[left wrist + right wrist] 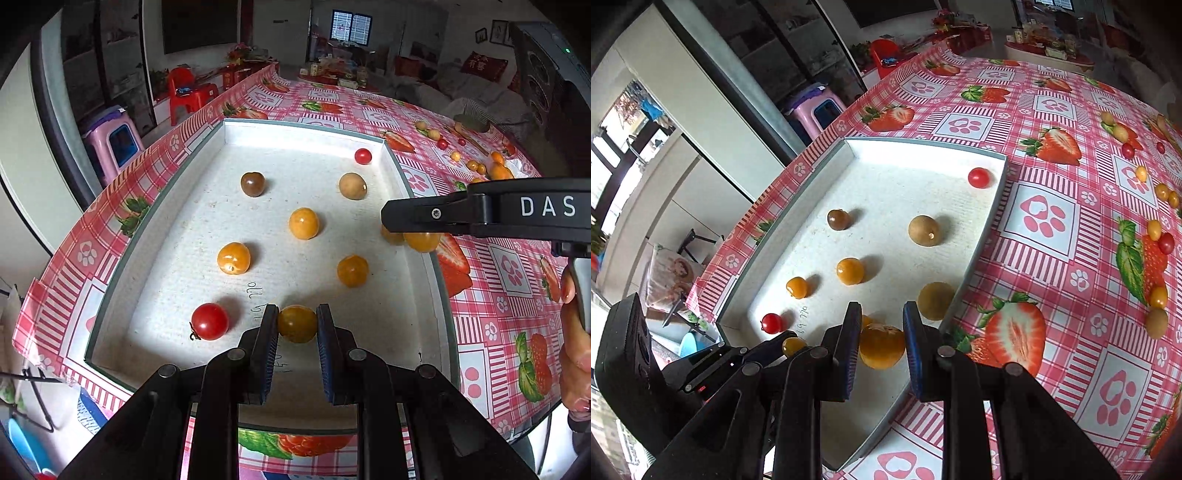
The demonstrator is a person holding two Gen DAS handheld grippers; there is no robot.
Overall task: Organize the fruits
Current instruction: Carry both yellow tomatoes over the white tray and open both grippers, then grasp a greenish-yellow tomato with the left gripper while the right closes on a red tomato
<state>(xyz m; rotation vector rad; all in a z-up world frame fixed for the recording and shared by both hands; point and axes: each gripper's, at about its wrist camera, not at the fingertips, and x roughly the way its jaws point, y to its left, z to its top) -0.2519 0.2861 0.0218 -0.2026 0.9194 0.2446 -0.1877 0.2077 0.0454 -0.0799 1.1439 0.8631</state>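
Ribbed blue fingers [269,343] around round tomato [297,323]

**Left wrist: both grippers loaded over tray**

Left gripper [297,323] clamped on yellow-green cherry tomato [297,324] above white tray [295,131]. Red tomato [209,321] just left of it. Right gripper [413,229] enters from the right, pinching an orange tomato [422,240] at the tray's right rim. Loose fruit pile [476,158] on strawberry tablecloth [509,269], far right.
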